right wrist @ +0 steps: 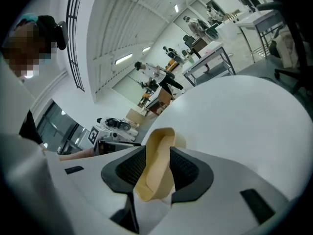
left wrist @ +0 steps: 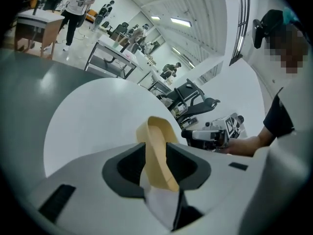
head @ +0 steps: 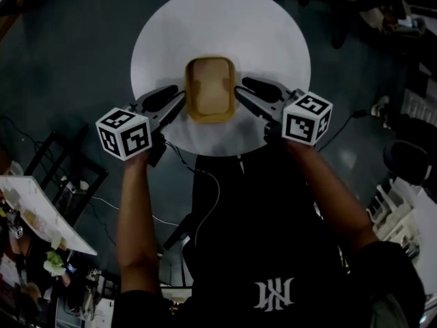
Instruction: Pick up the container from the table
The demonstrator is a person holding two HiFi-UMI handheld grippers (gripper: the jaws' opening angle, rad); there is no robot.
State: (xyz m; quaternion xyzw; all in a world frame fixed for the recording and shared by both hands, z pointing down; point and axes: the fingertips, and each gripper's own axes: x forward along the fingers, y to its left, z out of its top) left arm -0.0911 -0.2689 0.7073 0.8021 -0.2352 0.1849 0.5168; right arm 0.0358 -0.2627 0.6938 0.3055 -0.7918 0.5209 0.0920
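Observation:
A tan, rounded-rectangle container [head: 210,89] lies flat on the round white table [head: 157,39]. My left gripper [head: 179,103] is at its left side and my right gripper [head: 240,94] at its right side. In the left gripper view the container's rim [left wrist: 159,136] stands between the dark pads [left wrist: 124,168] of the left gripper [left wrist: 156,161], with a gap beside it. In the right gripper view the opposite rim [right wrist: 159,148] sits between the spread pads [right wrist: 188,170] of the right gripper [right wrist: 156,169]. Both grippers are open around the rim. Each gripper view shows the other gripper across the container.
Dark floor surrounds the table. A black chair frame [head: 65,173] and a white board with clutter [head: 37,214] stand at the lower left. Office chairs [left wrist: 195,94], desks [left wrist: 110,58] and several people fill the room behind.

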